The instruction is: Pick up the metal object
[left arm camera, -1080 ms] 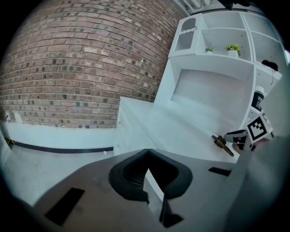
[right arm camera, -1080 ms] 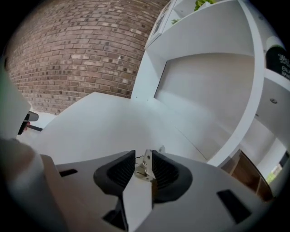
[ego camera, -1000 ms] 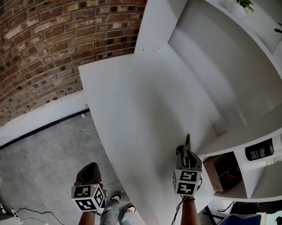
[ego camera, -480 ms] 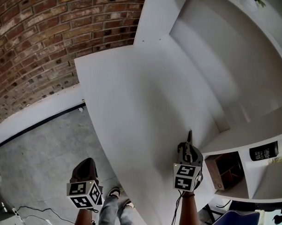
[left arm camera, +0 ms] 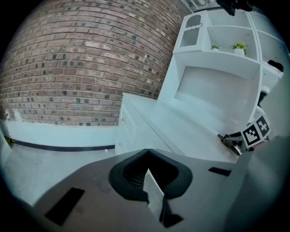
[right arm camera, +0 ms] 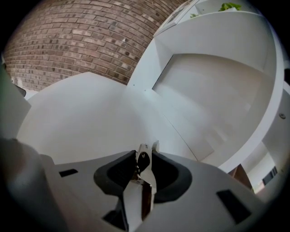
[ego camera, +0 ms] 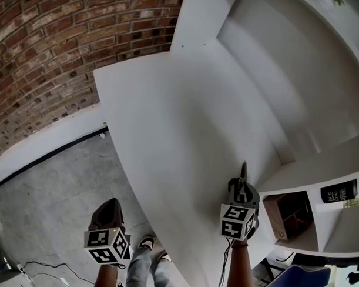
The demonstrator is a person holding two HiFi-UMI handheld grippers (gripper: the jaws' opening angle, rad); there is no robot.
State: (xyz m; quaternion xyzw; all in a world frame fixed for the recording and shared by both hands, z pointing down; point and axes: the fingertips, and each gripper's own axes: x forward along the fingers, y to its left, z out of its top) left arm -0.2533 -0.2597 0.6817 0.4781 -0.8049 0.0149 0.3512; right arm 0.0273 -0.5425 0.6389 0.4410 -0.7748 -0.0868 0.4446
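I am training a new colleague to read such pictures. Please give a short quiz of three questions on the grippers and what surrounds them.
1. True or false: the left gripper holds the metal object.
2. The right gripper is over: A the floor, B the white counter, C a shelf.
3. Fill in: the wall is made of ____.
Key: 1 false, the left gripper is shut and empty; 2 B; 3 brick.

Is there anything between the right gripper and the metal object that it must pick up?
Nothing visible does. The right gripper has its jaws closed on what looks like a small metal object, above the white counter.
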